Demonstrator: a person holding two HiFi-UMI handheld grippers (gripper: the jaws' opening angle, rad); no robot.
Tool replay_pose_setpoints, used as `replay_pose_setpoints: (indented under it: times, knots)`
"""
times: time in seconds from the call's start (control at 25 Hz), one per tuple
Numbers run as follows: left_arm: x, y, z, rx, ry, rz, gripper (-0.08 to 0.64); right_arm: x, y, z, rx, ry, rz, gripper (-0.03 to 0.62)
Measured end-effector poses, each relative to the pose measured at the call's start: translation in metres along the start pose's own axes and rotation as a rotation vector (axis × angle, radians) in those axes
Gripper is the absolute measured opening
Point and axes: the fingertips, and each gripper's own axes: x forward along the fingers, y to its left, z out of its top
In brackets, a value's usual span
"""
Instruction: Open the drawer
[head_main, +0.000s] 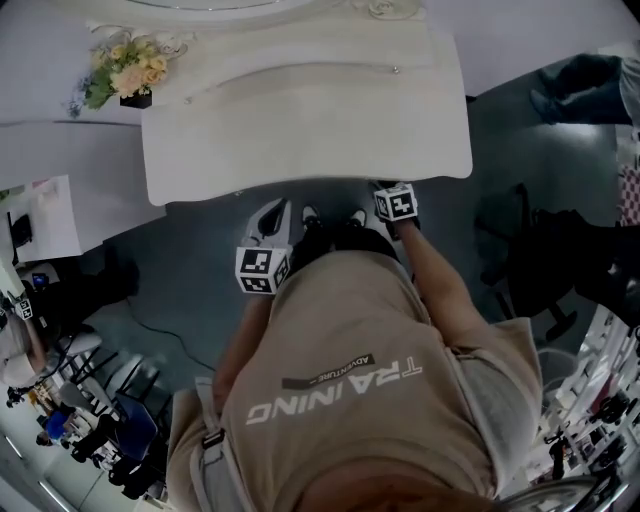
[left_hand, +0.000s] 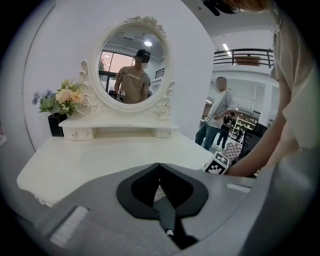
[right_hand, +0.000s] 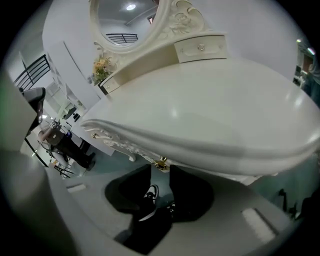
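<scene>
A white dressing table stands in front of me. Under its top edge runs a carved drawer front with a small gold handle. My right gripper points down at that handle with its jaws open; the handle sits just beyond the tips, between them, untouched. In the head view its marker cube is at the table's near edge. My left gripper is shut and empty, held over the tabletop's near edge; its cube shows left of my body.
An oval mirror and a shelf with small drawers stand at the table's back. A vase of flowers sits at the back left. A person stands off to the right. My shoes are under the table edge.
</scene>
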Motion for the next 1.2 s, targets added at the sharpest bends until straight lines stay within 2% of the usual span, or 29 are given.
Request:
replay_pose_setpoints:
  times: [0.2, 0.44, 0.52, 0.6, 0.76, 1.2]
  knots:
    - [0.012, 0.016, 0.003, -0.009, 0.014, 0.001, -0.002, 0.017, 0.002, 0.000, 0.071, 0.027, -0.004, 0.150]
    - [0.019, 0.036, 0.016, -0.006, 0.009, 0.006, -0.002, 0.033, -0.002, 0.008, 0.240, -0.026, -0.065, 0.150]
    - [0.018, 0.044, 0.017, -0.002, 0.013, 0.004, -0.002, 0.037, -0.002, 0.007, 0.270, -0.023, -0.100, 0.149]
    - [0.017, 0.051, 0.018, 0.000, 0.015, 0.002, -0.002, 0.037, -0.004, 0.006, 0.267, -0.022, -0.126, 0.147]
    - [0.015, 0.063, 0.018, 0.000, 0.025, -0.008, -0.002, 0.038, -0.002, 0.007, 0.256, -0.010, -0.114, 0.146]
    - [0.027, 0.068, 0.021, 0.028, 0.024, -0.105, -0.002, 0.040, 0.002, 0.003, 0.255, 0.044, -0.098, 0.144]
